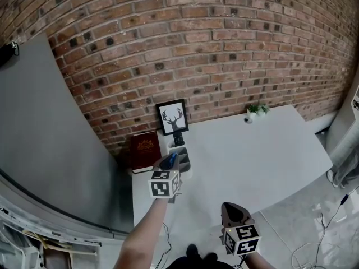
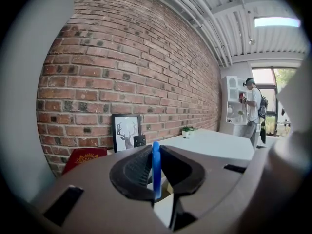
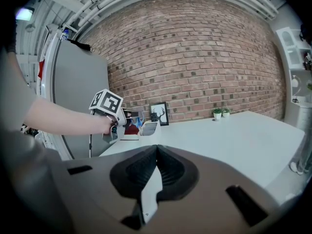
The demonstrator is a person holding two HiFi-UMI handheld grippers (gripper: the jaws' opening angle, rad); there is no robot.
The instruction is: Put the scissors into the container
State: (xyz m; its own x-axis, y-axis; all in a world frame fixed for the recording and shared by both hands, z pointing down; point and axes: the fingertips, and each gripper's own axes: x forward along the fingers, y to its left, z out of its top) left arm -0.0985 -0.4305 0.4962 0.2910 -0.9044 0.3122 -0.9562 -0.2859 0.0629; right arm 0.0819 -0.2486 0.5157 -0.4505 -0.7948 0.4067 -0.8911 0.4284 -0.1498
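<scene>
The left gripper (image 2: 155, 149) was clamped on the blue scissors (image 2: 156, 173), held right by the grey container (image 1: 184, 160) on the desk (image 1: 252, 150). The container's contents could not be made out. The right gripper (image 3: 156, 149) was closed and empty. The gold emblem on the red book (image 1: 145, 151) was unreadable.

Lighting even and bright; heavy fisheye distortion.
Ceiling light panel (image 2: 276, 21), above and right of the left gripper (image 2: 156, 150), glares white. Brick wall (image 2: 122, 57) beyond the jaws bows toward frame edges. Both gripper views darken to black corners; shadows soft.
</scene>
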